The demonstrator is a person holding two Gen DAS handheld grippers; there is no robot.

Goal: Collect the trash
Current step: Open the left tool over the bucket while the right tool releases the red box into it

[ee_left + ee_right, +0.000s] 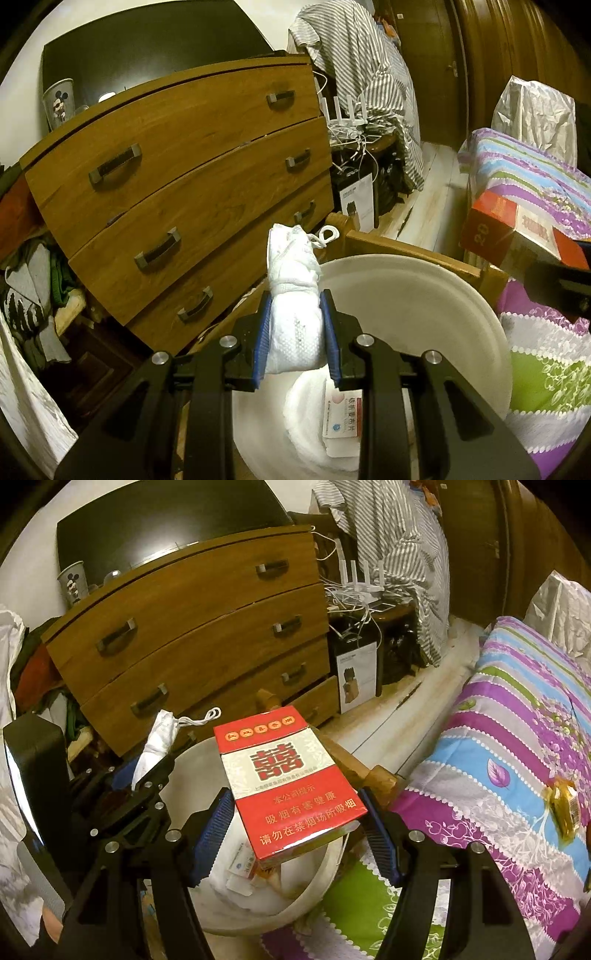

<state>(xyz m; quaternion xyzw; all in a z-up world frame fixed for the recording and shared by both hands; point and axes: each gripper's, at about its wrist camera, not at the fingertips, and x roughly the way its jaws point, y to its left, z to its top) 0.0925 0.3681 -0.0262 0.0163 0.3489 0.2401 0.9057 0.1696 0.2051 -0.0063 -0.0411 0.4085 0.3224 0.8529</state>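
Cluttered bedroom, with a brown wooden chest of drawers point(177, 192) far left, a striped shirt draped over furniture point(369, 74) behind it, and a bed under a purple, green and blue floral quilt point(517, 738) on the right.

Near the middle sits a round white plastic waste bin point(424, 295) that already holds white paper and a small printed packet.

Gripping a rolled white fabric bundle with a looped drawstring point(293, 295), the left claw point(295, 339) has its blue ribbed pads pressed into the bundle's sides over the near rim of the bin. That bundle looks soft and light; it squashes where it is pinched, so a hold across its thick middle, as now, seems safest, since the loose top would flop.

Over the same bin, the right claw point(295, 830) holds a flat red and white cardboard cigarette carton with gold-edged print point(284, 779) by its two long edges, jaws wide apart to span it. Stiff, light and smooth-faced, the carton probably dents if squeezed hard and could slip on its glossy surface; the edges give the firmest purchase.

Both pieces of trash hang above the bin, not yet released.
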